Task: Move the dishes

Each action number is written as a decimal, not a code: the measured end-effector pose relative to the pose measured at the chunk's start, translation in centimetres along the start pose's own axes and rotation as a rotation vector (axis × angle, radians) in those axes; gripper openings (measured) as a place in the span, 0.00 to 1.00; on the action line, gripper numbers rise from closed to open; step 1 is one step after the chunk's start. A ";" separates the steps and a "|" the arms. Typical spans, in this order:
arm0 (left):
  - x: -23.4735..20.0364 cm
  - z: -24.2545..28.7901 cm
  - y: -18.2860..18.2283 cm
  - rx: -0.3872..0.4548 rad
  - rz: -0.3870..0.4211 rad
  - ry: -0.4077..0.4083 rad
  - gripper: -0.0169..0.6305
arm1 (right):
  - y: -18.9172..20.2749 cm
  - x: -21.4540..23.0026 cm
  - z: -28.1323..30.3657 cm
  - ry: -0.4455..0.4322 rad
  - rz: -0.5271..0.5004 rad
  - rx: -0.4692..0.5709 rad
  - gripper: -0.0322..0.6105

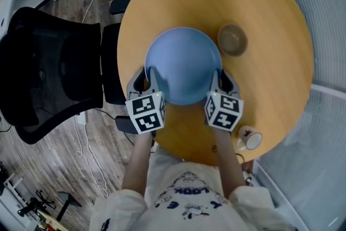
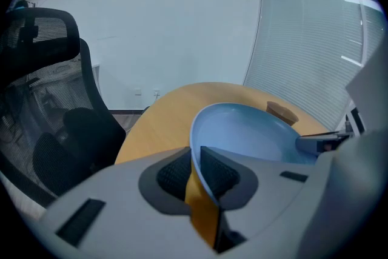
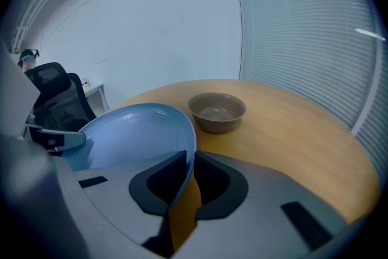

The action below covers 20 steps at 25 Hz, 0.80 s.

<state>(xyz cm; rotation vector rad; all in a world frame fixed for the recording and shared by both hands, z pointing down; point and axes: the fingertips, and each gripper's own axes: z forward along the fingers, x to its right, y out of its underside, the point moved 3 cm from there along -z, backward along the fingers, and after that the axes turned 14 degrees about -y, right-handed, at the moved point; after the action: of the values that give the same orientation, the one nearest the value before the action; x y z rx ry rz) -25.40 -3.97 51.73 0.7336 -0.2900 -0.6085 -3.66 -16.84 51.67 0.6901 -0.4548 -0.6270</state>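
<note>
Forearms (image 1: 141, 162) rise from the bottom of the frame. At lower right a small white mug (image 1: 250, 139) stands by the edge of the round wooden table (image 1: 270, 19); I cannot tell its contents. Above, the left gripper (image 1: 146, 76) and right gripper (image 1: 223, 79) each pinch the rim of a blue plate (image 1: 183, 65), bare inside, at the table's centre. Just beside its upper right sits an empty brown bowl (image 1: 232, 39). A black office chair (image 1: 48, 73) stands left.

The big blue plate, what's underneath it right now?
Only the round wooden table shows under the large blue plate, its wood visible below the rim in both gripper views. The patch directly beneath is covered, so anything lying there cannot be seen.
</note>
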 end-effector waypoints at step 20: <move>-0.1 0.7 -0.3 0.032 0.010 0.015 0.11 | -0.6 0.4 0.0 -0.012 0.013 0.037 0.13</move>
<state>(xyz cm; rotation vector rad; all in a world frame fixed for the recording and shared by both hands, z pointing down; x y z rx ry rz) -25.89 -4.46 52.01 0.7666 -0.2898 -0.5899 -3.58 -17.50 51.27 0.7184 -0.4826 -0.6120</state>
